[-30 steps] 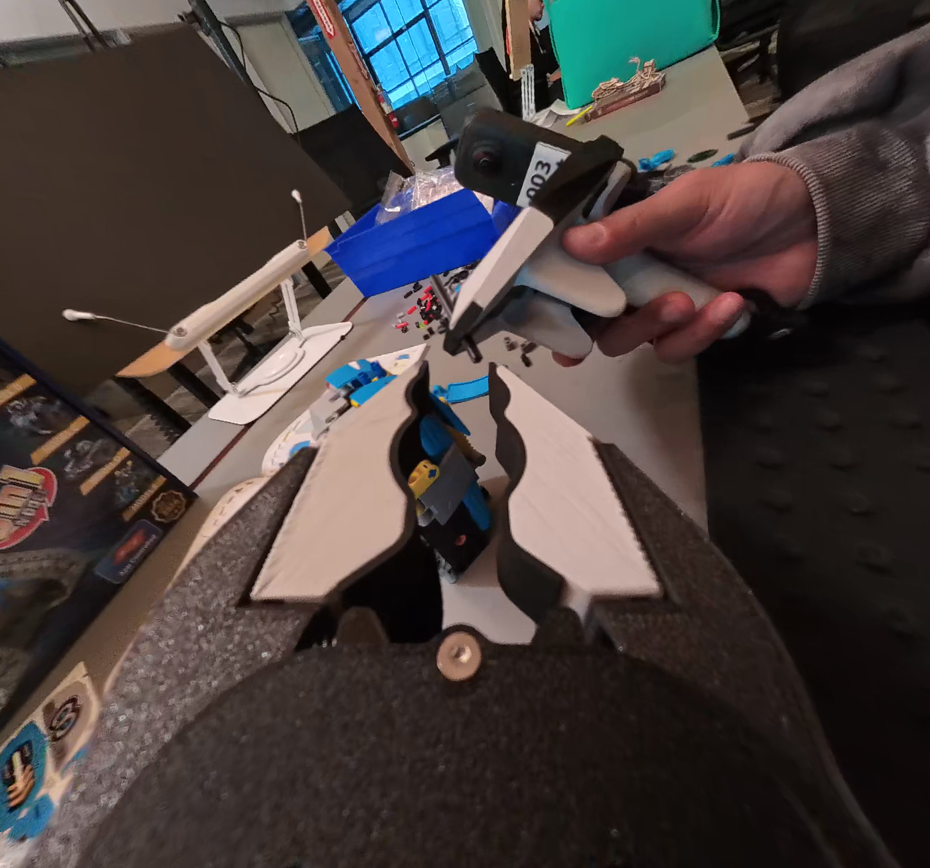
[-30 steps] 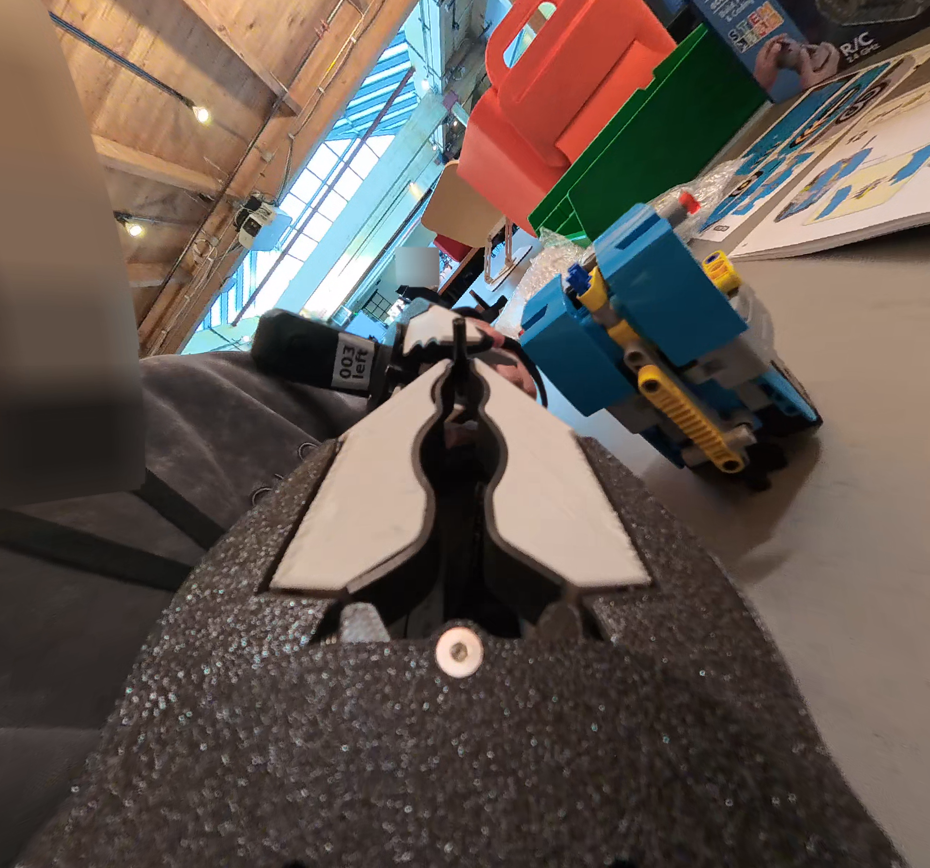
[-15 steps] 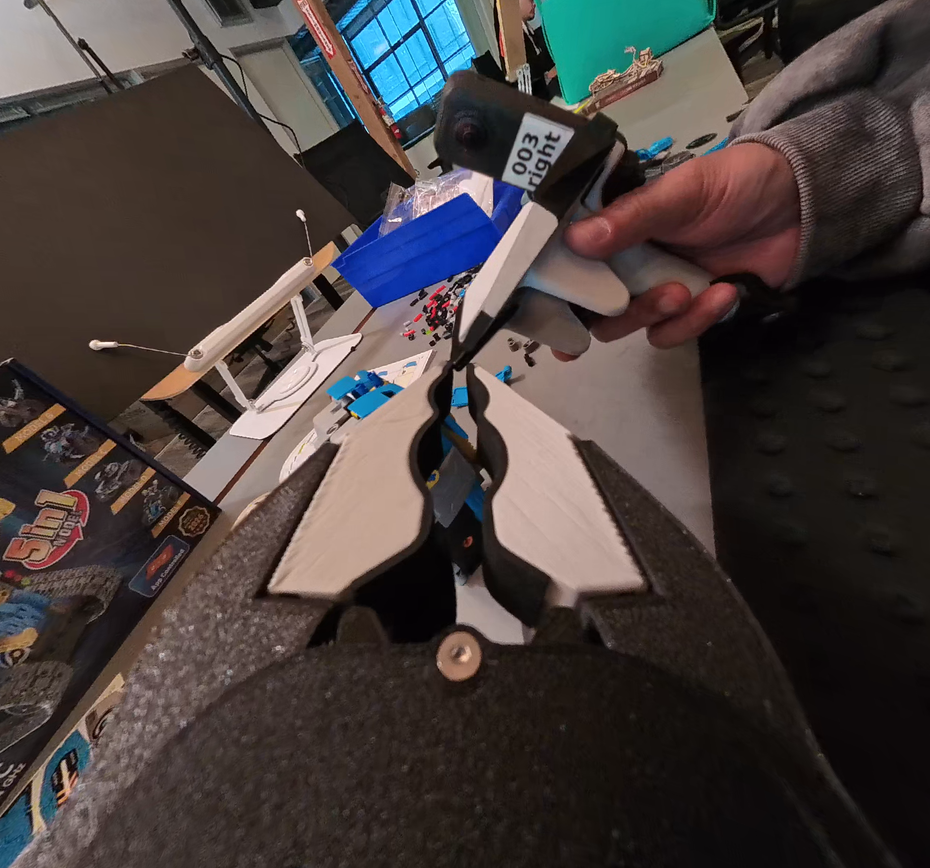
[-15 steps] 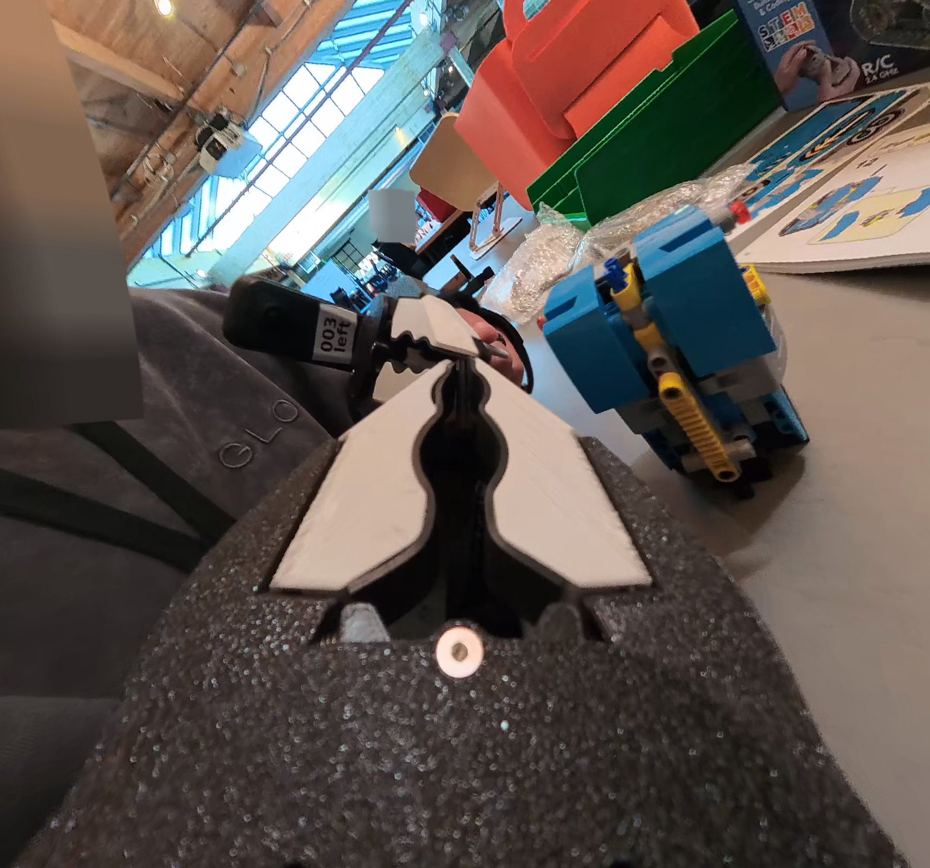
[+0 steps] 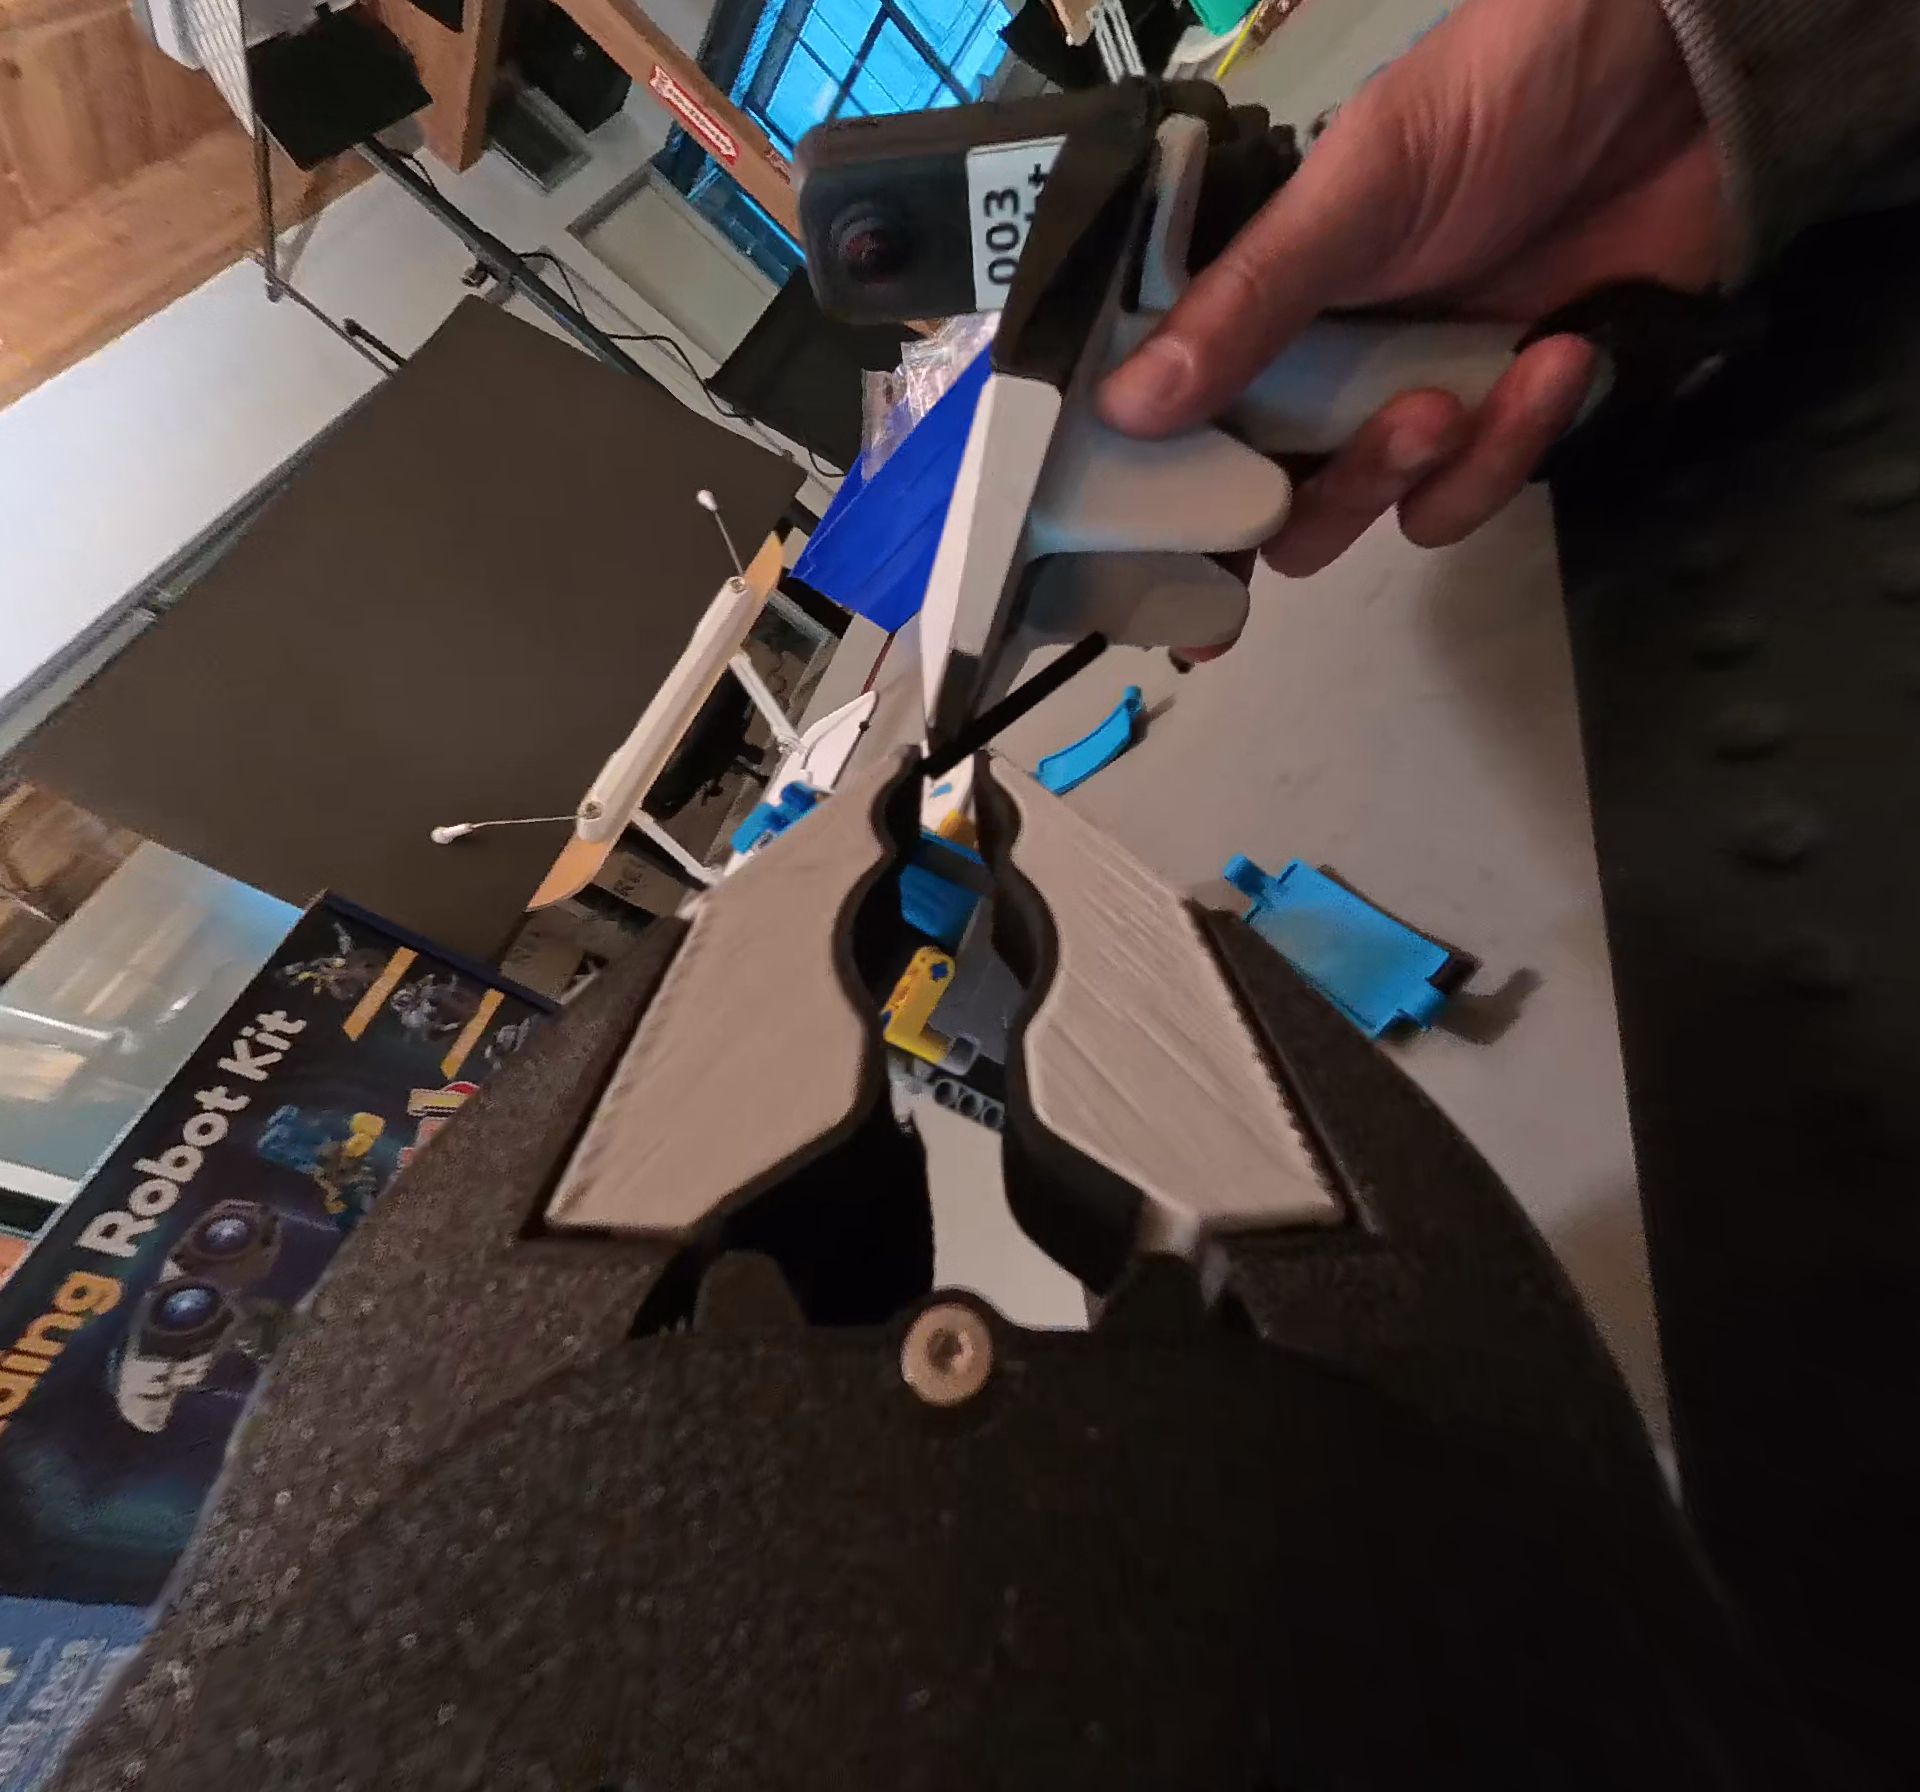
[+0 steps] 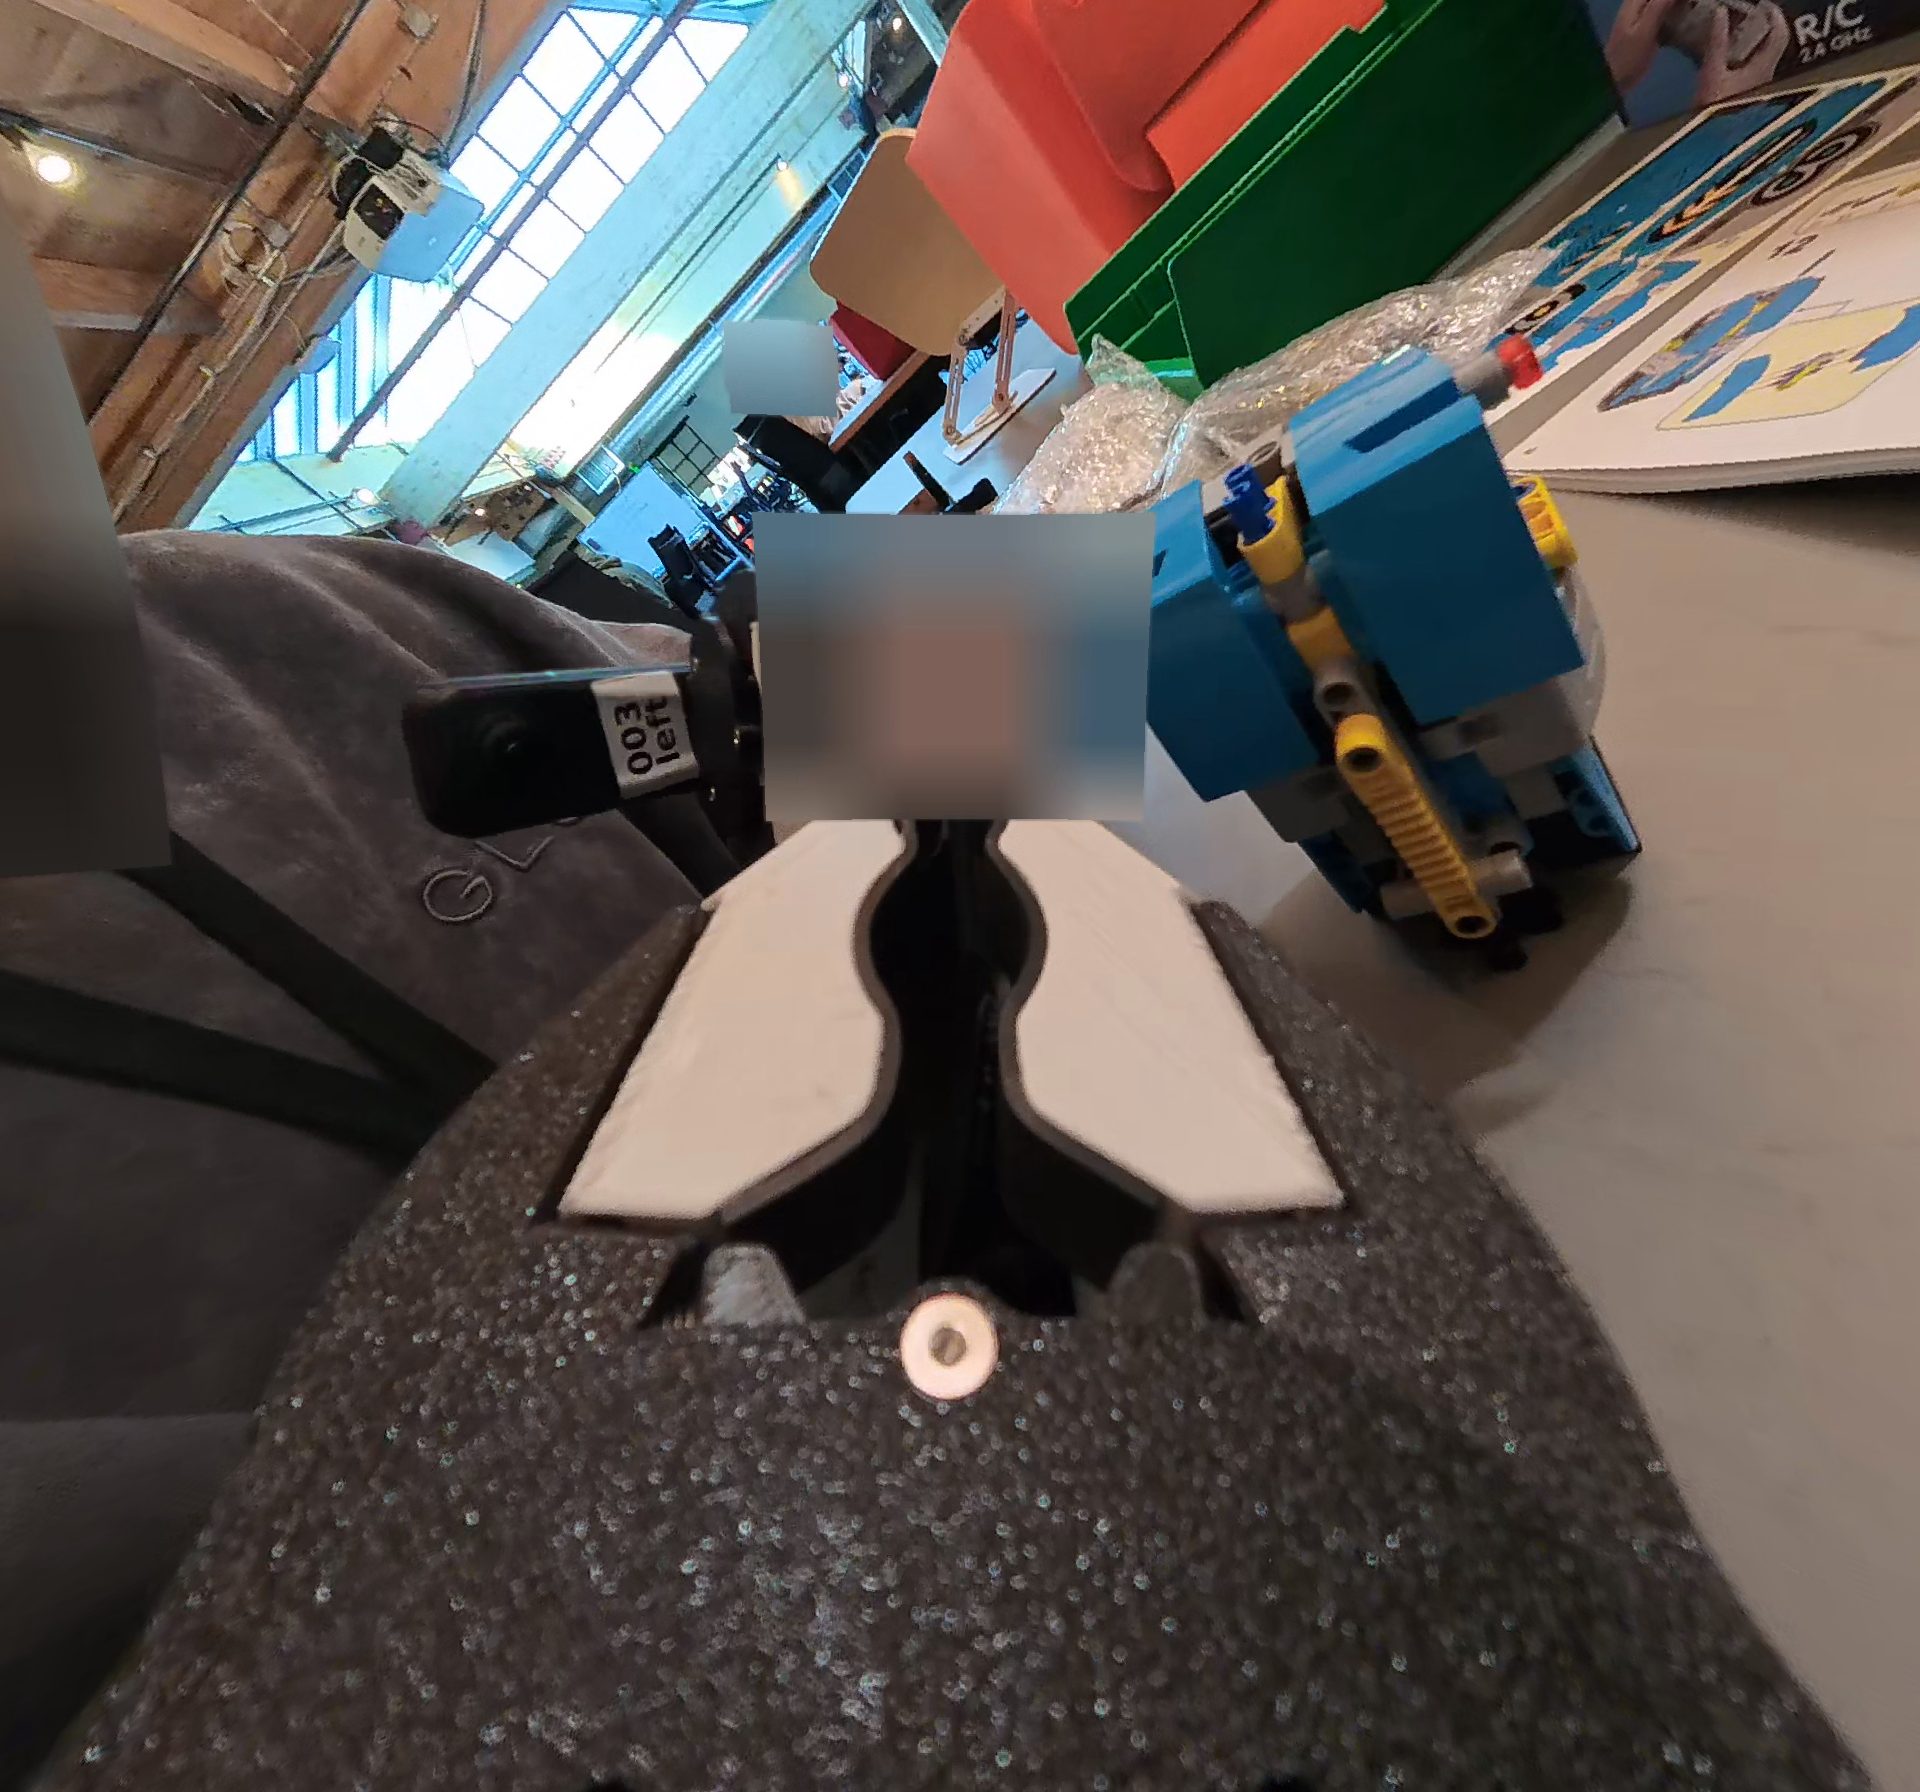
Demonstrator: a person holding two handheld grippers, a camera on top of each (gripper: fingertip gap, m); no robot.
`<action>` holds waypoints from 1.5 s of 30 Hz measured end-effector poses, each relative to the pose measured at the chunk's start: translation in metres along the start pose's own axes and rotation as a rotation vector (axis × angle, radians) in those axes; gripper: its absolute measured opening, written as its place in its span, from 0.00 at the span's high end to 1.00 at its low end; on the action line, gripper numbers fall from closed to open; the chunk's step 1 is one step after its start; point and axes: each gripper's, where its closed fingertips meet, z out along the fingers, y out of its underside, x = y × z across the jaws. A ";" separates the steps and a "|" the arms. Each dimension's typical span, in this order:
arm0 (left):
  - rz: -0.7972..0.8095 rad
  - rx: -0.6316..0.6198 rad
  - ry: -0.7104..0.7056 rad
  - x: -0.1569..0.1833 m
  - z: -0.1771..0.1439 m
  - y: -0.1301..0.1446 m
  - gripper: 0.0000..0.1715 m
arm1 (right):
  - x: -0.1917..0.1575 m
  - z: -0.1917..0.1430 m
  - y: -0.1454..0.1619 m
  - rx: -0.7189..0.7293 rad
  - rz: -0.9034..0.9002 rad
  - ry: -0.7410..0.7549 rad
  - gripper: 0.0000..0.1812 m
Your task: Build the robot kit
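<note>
Held slantwise above the grey table (image 5: 1351, 703): a thin black rod (image 5: 1023, 693), seemingly pinched near its middle by the tips of the right gripper (image 5: 951, 708), itself clasped in a hand (image 5: 1455, 236) with a grey sleeve. Pinched crosswise, apparently, so that both ends stick out free.

Pointing straight back at it, tip to tip, the left gripper (image 5: 948, 786), jaws drawn in to a narrow slit. Touching or just beside its left fingertip, the rod's lower end. Impossible to tell whether actually nipped there. In the right wrist view, both sets of tips hidden behind a blurred patch.

Just beyond the two grippers, standing on end on the table, a toy model (image 6: 1392, 662) of blue, grey and yellow bricks. Untouched by either gripper, and probably parked there to leave both free for the small part.

Lying loose to the side, within easy reach, a flat blue panel (image 5: 1340, 953) and a curved blue strip (image 5: 1091, 740).

Spread behind the model, printed sheets (image 6: 1714, 371) and crumpled clear bags (image 6: 1299, 381). Farther back, a green bin (image 6: 1351, 215) and an orange case (image 6: 1091, 80). At the table's left edge, a dark kit box (image 5: 260, 1171).
</note>
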 end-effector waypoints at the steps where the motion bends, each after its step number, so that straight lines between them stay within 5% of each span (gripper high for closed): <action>1: 0.019 -0.003 -0.007 0.000 0.000 0.000 0.95 | 0.000 0.000 0.000 0.000 -0.004 0.002 0.99; 7: 0.115 -0.060 -0.019 0.002 0.000 0.006 0.96 | 0.006 0.003 0.004 -0.014 -0.022 0.046 0.99; 17: 0.050 -0.065 -0.008 0.000 0.000 0.004 0.97 | 0.004 0.001 0.000 -0.009 -0.070 0.031 0.98; 22: 0.013 -0.081 -0.026 -0.007 0.000 0.009 0.98 | 0.014 -0.026 -0.023 0.110 -0.026 0.046 0.92; 29: -0.006 -0.059 -0.021 -0.008 -0.001 0.005 0.98 | 0.005 -0.006 -0.002 -0.020 -0.167 0.066 0.87; 45: 0.025 -0.061 0.004 0.000 0.001 0.002 0.98 | 0.004 -0.001 0.002 -0.065 -0.299 0.134 0.98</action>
